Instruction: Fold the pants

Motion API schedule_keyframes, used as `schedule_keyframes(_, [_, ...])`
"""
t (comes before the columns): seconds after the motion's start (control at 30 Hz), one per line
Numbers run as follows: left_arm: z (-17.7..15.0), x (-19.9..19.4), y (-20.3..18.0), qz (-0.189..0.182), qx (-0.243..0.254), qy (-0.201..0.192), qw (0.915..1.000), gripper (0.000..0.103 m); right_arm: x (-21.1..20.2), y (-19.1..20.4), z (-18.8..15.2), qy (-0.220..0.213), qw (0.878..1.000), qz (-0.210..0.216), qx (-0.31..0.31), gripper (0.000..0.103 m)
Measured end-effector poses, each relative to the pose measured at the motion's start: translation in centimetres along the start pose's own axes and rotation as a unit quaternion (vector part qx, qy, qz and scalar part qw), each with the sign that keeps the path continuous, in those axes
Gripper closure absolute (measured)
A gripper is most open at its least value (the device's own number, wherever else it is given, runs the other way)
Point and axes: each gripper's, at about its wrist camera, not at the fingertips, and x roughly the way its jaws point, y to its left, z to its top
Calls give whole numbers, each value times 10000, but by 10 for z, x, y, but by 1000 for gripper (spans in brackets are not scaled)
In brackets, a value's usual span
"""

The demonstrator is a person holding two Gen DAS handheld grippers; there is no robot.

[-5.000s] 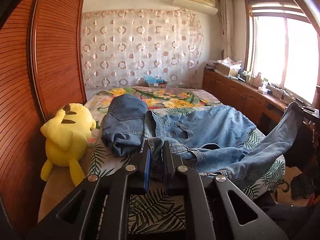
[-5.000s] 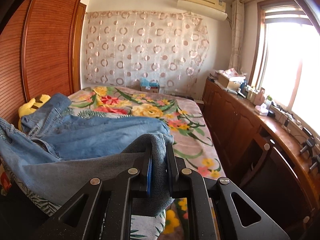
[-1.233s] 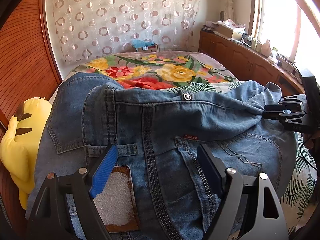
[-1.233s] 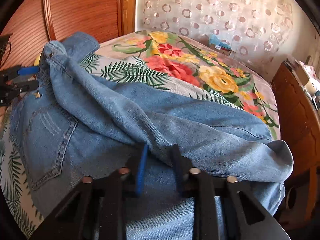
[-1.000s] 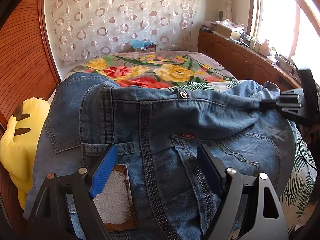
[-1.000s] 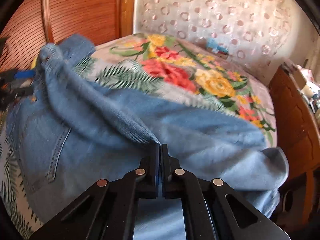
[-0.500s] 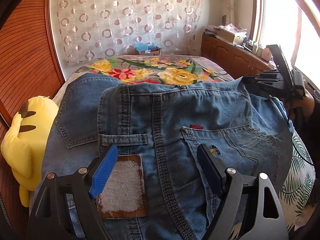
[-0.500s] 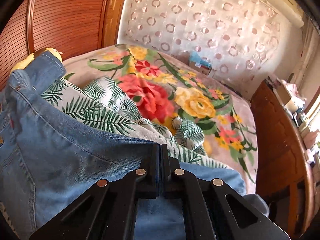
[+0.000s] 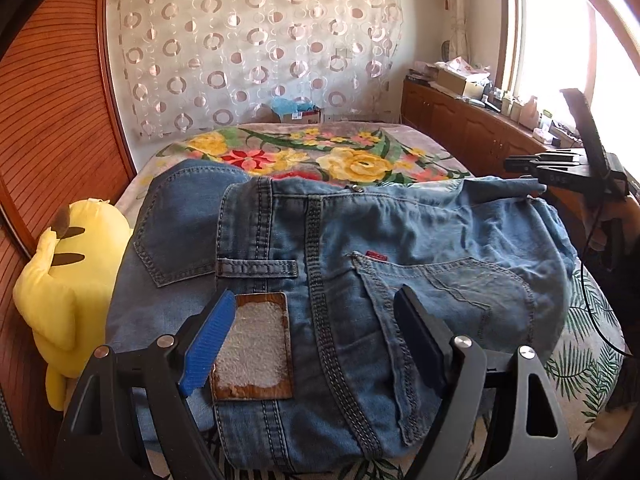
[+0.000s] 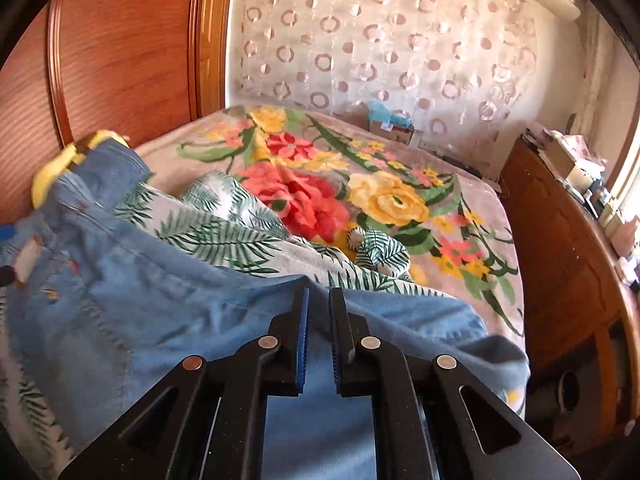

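Observation:
The blue jeans point(image 9: 360, 240) lie folded on the bed, seat side up, with a brown leather patch point(image 9: 254, 348) at the waistband. My left gripper point(image 9: 316, 296) hovers open just above the waistband, one finger over the patch, the other over the back pocket. In the right wrist view the jeans point(image 10: 160, 312) fill the lower left. My right gripper point(image 10: 319, 294) hangs over their folded edge; its jaws are opening, with a narrow gap and no cloth pinched between them. It also shows at the right edge of the left wrist view, right gripper point(image 9: 510, 164), above the denim's far corner.
A yellow plush toy point(image 9: 64, 280) lies left of the jeans against the wooden wardrobe point(image 9: 52, 120). The floral bedspread point(image 10: 384, 200) stretches behind. A low wooden cabinet point(image 9: 460, 132) with clutter runs under the window. A person's hand point(image 9: 600, 228) holds the right gripper.
The right gripper let go of the denim fold, rose off it and its jaws have begun to part. The left gripper drew back and up a little, still open.

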Motion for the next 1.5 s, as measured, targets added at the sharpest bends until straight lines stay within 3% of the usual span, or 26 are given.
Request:
schedule_keyframes(0.17, [-4,-21,-9,-25,67,-153,9999,21,-48,10,-19,-253,9997,9,72,92])
schedule_keyframes(0.43, [-21,-47,-16,-101,167,-234,9995,21,-115,26,-63,-609,9977,71,288,64])
schedule_keyframes(0.6, [-38,-59,-14,-112,147,-202,9996,21,-142,39,-98,-706,9967,101,390,60])
schedule_keyframes(0.83, [-63,-70,-4,-60,34,-155,9999,21,-147,53,-148,-466,9961,324,679,59])
schedule_keyframes(1.07, [-86,-62,22,138,-192,45,9997,21,-117,57,-178,-117,9946,446,929,58])
schedule_keyframes(1.33, [-97,-32,34,60,-314,316,9990,49,-84,48,-182,149,9923,433,1153,58])
schedule_keyframes(1.5, [-98,-13,40,27,-395,523,9978,50,-76,43,-186,197,9912,440,1233,58])
